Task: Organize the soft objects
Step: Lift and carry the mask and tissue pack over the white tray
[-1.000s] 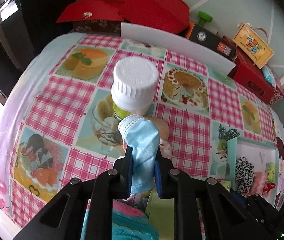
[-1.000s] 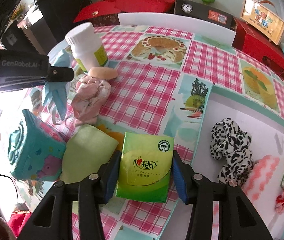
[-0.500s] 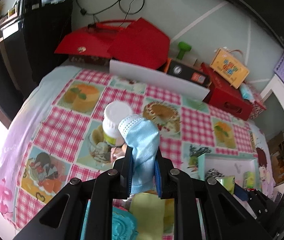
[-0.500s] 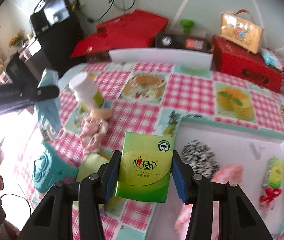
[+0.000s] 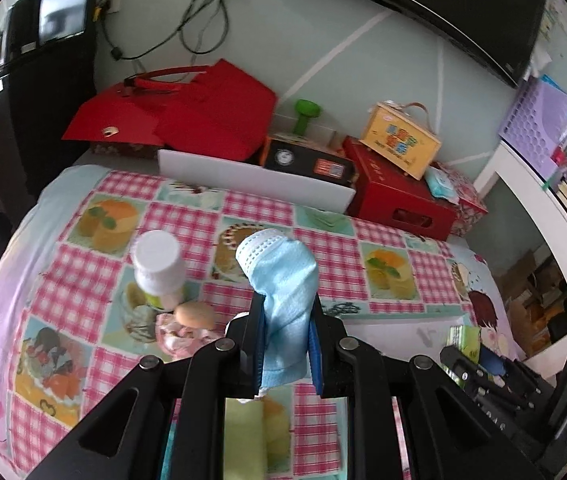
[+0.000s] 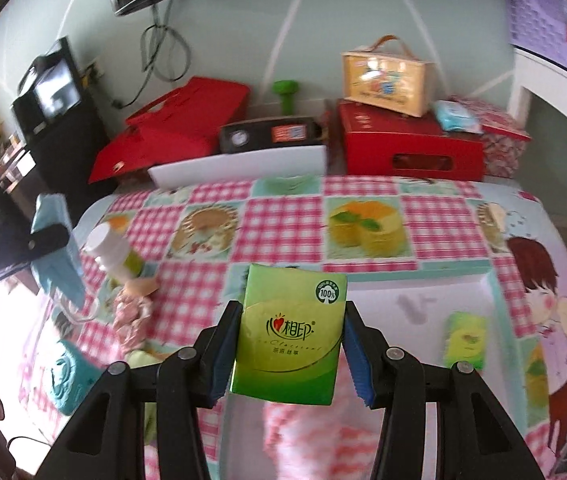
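Blue mask (image 5: 285, 312) pinched in left fingers, green tissue pack (image 6: 289, 336) in right fingers; both raised higher above table than 1 s ago.

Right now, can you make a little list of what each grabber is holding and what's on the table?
left gripper: shut on the blue face mask, held above the table
right gripper: shut on the green tissue pack, held above the tray
tray: white with a teal rim, holds a small green pack
white bottle: upright on the checkered tablecloth
beside the bottle: a tan oval thing and a pink crumpled cloth
other cloth: a light green cloth under the left gripper
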Motion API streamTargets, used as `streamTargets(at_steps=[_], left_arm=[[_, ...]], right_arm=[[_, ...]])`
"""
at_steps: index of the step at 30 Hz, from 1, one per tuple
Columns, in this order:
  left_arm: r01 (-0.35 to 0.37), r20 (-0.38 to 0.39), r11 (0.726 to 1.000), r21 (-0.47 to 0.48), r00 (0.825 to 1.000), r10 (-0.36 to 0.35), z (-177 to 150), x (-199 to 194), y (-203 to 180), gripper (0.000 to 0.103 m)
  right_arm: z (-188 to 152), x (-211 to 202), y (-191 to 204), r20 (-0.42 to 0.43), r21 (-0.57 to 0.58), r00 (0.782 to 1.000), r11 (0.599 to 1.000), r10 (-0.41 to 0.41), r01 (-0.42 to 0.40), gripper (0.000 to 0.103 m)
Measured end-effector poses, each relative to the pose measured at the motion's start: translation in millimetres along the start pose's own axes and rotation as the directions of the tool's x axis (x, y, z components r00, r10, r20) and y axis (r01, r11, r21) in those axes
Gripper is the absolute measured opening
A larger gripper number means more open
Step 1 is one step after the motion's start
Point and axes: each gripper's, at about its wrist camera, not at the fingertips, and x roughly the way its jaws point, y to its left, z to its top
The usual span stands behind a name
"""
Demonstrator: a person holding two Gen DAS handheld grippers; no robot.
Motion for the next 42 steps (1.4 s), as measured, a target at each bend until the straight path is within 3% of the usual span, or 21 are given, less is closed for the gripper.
streamTargets(at_steps=[12,20,26,34,42], left_arm=[[0.092,-0.073,0.983,0.161,0.994,-0.081,-17.3,29.4,-75.5,0.019],[0.160,-0.140,0.961,0.227,0.982,-0.131,-32.0,53.4,-113.5,0.019],[0.180,-0.152,0.956,0.233,0.977,-0.147,-36.2,75.2,-128.5,0.019],[0.216,-0.187,0.952,0.219,0.967,-0.176,-39.8,112.1,-141.3,0.019],[0.228,-0.162,0.954,0.194,0.967,-0.198,-38.2,132.3,-144.3,0.019]], right_arm=[[-0.2,-12.5,-84.4,0.004,0.175,0.986,0.971,-0.164,0.161,0.052],[-4.8,-16.6,-110.4,-0.004,0.235,0.981,0.953,-0.196,0.192,0.052],[-6.6,-3.8,-113.2,-0.029,0.236,0.984,0.955,-0.178,0.180,0.052],[-19.1,34.6,-112.5,-0.137,0.215,0.979,0.961,-0.149,0.176,0.052],[-26.2,55.2,-111.3,-0.192,0.207,0.973,0.963,-0.131,0.170,0.052]])
